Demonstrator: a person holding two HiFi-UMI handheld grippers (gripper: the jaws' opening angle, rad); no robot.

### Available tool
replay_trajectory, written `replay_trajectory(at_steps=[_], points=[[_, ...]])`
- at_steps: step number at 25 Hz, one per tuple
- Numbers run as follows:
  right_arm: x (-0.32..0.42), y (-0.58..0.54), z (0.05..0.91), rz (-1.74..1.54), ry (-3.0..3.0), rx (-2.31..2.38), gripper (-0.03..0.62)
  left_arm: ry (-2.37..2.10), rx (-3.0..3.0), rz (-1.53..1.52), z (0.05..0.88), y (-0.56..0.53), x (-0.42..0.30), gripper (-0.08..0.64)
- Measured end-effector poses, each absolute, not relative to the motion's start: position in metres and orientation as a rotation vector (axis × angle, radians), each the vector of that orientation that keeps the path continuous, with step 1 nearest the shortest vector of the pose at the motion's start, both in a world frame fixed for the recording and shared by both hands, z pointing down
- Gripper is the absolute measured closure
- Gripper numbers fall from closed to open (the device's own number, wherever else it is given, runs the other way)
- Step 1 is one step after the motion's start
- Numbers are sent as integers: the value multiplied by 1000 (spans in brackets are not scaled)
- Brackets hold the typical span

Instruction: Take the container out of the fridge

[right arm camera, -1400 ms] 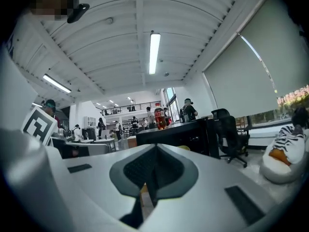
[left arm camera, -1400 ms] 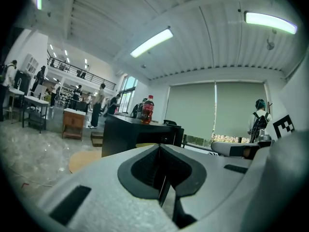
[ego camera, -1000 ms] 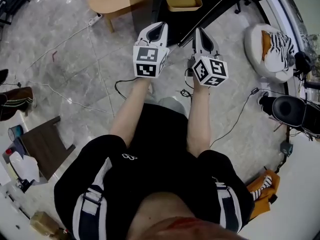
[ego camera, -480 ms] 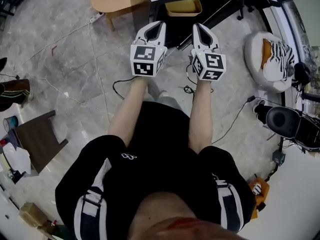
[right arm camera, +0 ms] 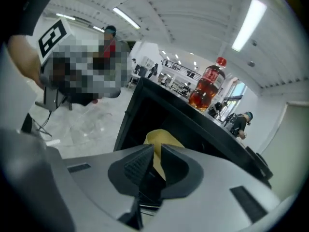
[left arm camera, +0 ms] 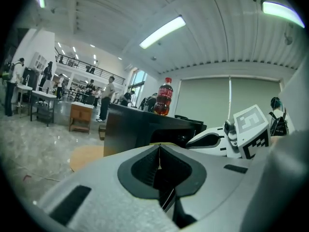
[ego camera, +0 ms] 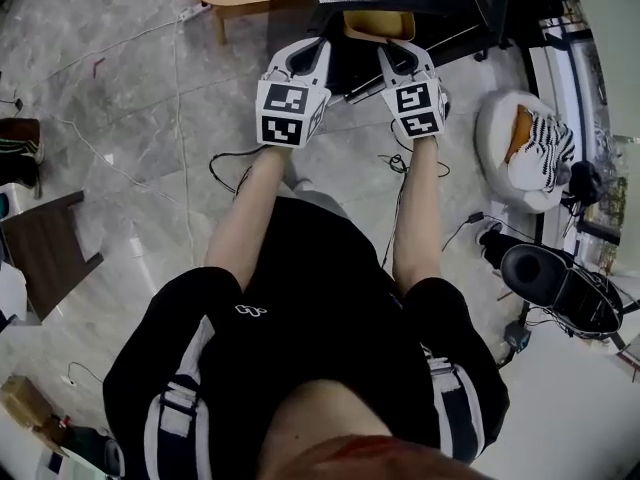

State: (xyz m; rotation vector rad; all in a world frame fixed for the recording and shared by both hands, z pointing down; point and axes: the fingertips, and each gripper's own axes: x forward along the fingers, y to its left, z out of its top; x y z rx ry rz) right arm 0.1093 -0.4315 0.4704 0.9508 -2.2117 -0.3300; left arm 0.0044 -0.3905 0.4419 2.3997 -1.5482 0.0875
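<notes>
We are holding two tools before one open black fridge (ego camera: 345, 63), the left tool (ego camera: 311, 46) pressed together and the right tool (ego camera: 394, 52) a slit apart, both empty. One shallow yellow plastic container (ego camera: 378, 25) is sitting inside, just ahead of the right tool, with one red-capped cola bottle (left arm camera: 164, 96) above. This looks like the approach step; next comes widening around its rim.

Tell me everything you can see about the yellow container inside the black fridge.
The yellow container looks like a shallow plastic tray with rounded corners and a plain, matte surface. It sits inside the open black fridge, near the front, in shadow. Whether it holds anything can't be seen. The left gripper and right gripper are just short of it; neither seems to touch it.
</notes>
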Motion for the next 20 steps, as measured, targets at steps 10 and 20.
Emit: replay_trajectory(at_steps=[10,20], points=[[106,-462,518,-555,-1887,585,503,-1561,2326,101,461,-397,-9,549],[97,-469,539,-464,-1887,535,558,-1539,2315,100,466,-405,-10,549]])
